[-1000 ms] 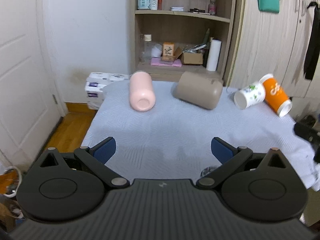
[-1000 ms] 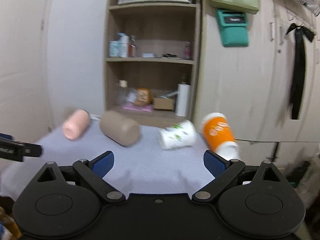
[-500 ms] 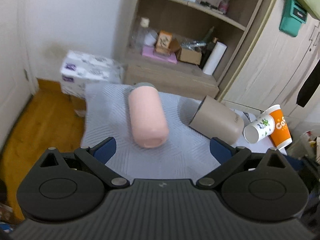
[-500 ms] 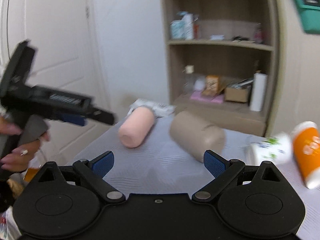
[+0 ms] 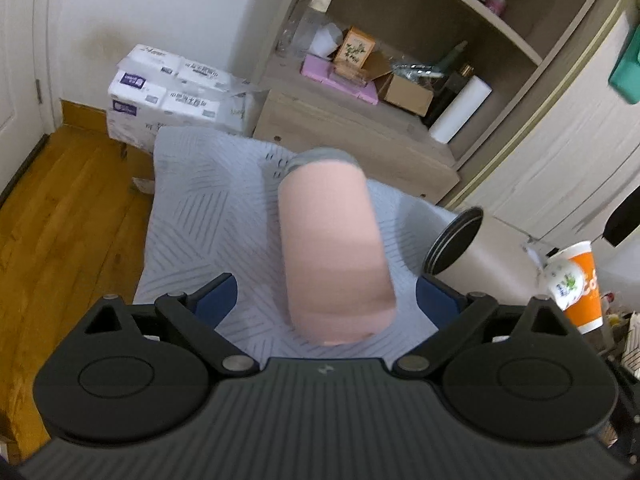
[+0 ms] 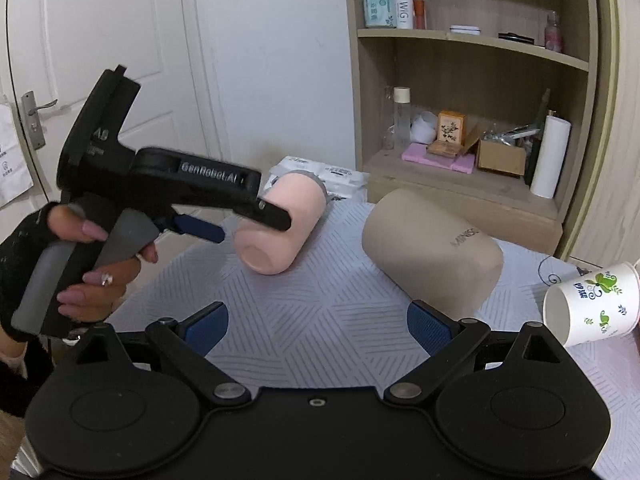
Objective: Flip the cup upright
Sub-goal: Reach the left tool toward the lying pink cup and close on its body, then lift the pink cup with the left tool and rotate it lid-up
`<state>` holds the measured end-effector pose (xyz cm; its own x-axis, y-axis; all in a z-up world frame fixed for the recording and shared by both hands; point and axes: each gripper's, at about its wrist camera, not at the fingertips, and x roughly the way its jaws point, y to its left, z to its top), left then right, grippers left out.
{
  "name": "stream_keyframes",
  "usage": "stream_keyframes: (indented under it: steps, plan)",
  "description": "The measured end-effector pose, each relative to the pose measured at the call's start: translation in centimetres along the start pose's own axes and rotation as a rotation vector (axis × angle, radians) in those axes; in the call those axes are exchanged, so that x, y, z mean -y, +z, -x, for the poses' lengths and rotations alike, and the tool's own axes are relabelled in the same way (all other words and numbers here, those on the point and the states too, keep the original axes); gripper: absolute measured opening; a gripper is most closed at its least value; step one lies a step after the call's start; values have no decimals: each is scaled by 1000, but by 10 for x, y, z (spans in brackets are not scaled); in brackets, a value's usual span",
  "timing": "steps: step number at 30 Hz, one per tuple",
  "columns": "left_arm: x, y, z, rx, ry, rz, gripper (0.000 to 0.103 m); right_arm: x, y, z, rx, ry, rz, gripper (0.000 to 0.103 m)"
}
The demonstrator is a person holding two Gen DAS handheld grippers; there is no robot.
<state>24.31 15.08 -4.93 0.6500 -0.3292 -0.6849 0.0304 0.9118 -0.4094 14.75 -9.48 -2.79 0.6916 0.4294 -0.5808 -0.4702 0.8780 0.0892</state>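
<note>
Left gripper (image 5: 326,300) jaws spread wide, straddling pink cup (image 5: 334,248); no contact visible. Cup lies on side on grey cloth (image 5: 192,220), closed base toward you. Close pads squarely on mid-body, then swing base down. Matte, smooth cylinder: likely rolls. Right gripper (image 6: 318,326) spread, empty, near tan cup (image 6: 432,256).

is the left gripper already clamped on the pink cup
No, the left gripper is open, its blue pads spread on either side of the pink cup, which lies on its side on the grey cloth.
</note>
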Motion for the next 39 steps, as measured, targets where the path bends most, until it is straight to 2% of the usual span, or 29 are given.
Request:
stream_keyframes:
  steps: [1,4,7,8,9,16,20,26,32,39]
  plan:
    - [1,0,-1,4,6,-4,96,0,0,0,0,0,-3,98]
    - [0,4,-11,-32,21,-5,83,1,0,-3,-2,3,-9,98]
    - [-2,7,-18,-51,-6,16,75,3,0,-8,-10,8,-15,98]
    - [-3,7,-19,-55,-20,26,65,4,0,-9,-13,7,-15,98]
    - [-3,7,-20,-57,-39,31,62,5,0,-11,-16,7,-15,98]
    - [10,-2,-8,-60,-2,4,61,14,-4,-12,-22,19,-48,98]
    - [28,-19,10,-95,6,-27,61,18,-15,-8,-54,52,-73,98]
    - [52,-47,35,-175,-44,-45,61,27,-37,4,-104,114,-125,98]
    - [85,-71,49,-183,-13,-115,61,41,-53,24,-123,153,-181,98]
    - [115,-92,42,-248,-115,-126,61,61,-70,47,-139,126,-199,98]
